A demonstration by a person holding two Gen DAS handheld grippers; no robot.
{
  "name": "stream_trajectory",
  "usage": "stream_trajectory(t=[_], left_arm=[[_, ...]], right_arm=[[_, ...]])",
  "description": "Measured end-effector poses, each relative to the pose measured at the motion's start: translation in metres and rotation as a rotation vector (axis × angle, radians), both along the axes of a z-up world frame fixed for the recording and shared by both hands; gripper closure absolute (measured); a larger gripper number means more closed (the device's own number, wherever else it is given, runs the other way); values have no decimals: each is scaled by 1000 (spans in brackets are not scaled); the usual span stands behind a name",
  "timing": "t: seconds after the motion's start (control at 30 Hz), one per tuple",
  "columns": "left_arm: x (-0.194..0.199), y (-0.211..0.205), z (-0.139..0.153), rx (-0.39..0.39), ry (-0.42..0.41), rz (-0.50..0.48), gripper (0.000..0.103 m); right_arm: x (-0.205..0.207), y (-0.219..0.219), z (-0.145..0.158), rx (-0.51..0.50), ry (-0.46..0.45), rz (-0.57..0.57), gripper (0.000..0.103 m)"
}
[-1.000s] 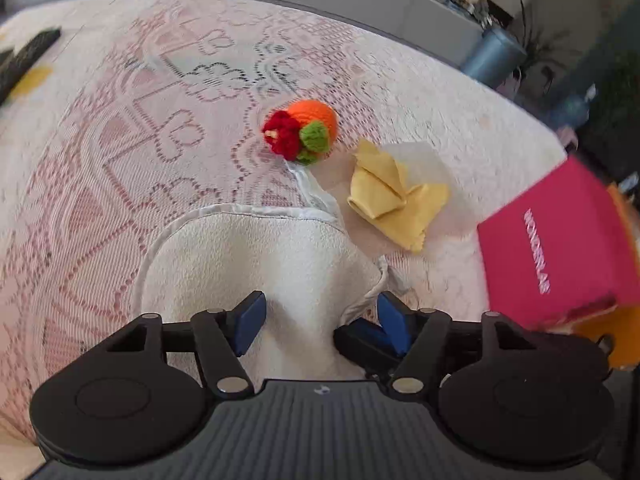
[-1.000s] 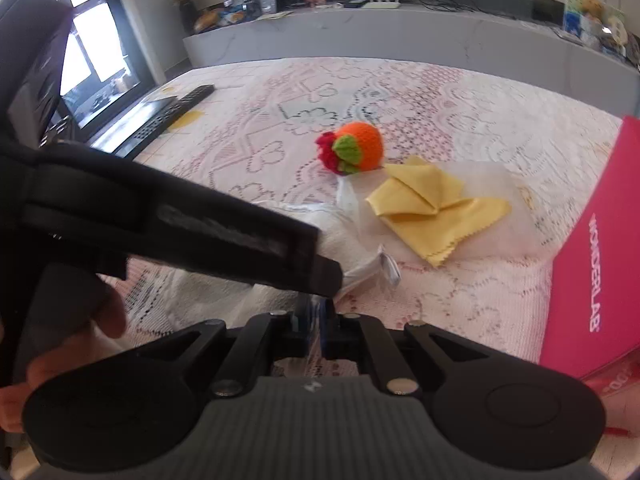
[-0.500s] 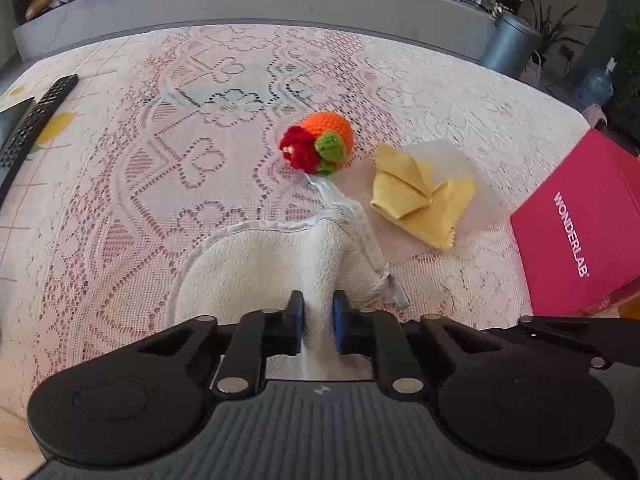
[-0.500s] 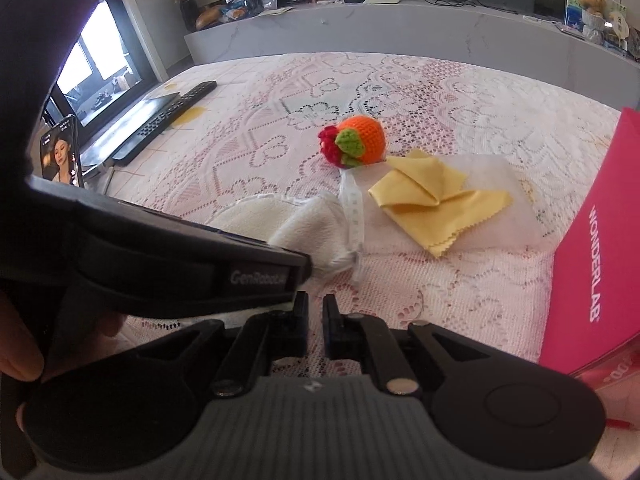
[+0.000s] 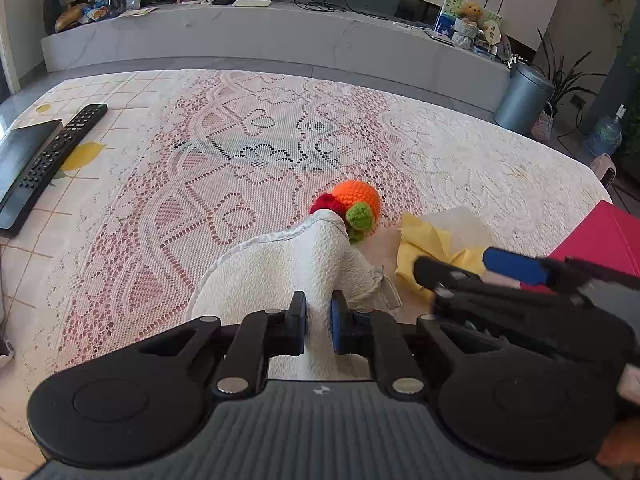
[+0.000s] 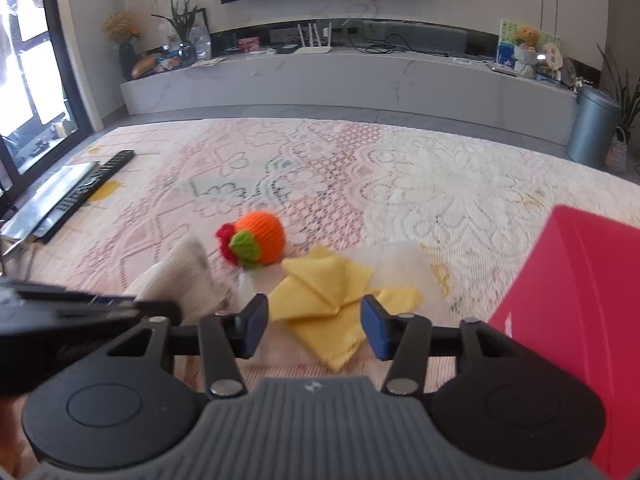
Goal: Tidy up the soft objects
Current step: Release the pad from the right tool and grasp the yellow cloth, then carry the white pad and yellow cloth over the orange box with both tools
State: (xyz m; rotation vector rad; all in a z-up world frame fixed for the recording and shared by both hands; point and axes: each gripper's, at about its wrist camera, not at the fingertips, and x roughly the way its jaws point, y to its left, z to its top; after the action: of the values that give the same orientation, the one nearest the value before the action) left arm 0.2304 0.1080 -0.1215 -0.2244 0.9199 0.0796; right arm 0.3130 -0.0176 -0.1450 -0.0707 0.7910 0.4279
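Left wrist view: the left gripper has its blue-padded fingers pinched on the near edge of the white terry cloth, which rises from the lace tablecloth into a peak. That peak partly covers the crocheted orange ball, which lies just beyond the white terry cloth. Right of the cloth and close to it lies the folded yellow cloth on a translucent sheet, and the pink box sits farther right. A black remote control lies well left of the cloth.

Right wrist view: the right gripper hovers with its fingers spread wide over the yellow cloth, touching nothing; the white cloth is to its left.
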Motion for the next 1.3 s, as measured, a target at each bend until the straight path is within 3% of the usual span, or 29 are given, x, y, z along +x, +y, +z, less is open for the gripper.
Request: stream_trajectory(t=[0.17,0.23,0.3,0.4,0.43,0.67,0.83,1.07,1.3], left_arm=[[2,1,-4,-13,18,-2,90],[2,0,-5,-14,21,-3,90],[2,0,-5,-12,23,-6,90],[1,0,-5,-15,20,-4,90],[1,0,-4,-17,20,-3,90],[-7,0,5,-11,-16,3,90],[-19,2,18,-29,-38,-7,90],[-41,-9,34,-46,12,-55,90],[-72,-40,56,-8,22,-146,90]], right_arm=[[18,-3,-17,38,80,-42,36],[18,-2,-21,34,76,-46,43],[15,0,-21,14,60,-35,71],[13,0,-20,10,54,-20,98],[12,0,-19,4,46,-21,102],[-10,-4,5,5,-32,1,102],[-27,-9,26,30,-30,31,102],[-54,-14,46,-18,33,81,102],[-88,-33,61,-67,69,104,102]])
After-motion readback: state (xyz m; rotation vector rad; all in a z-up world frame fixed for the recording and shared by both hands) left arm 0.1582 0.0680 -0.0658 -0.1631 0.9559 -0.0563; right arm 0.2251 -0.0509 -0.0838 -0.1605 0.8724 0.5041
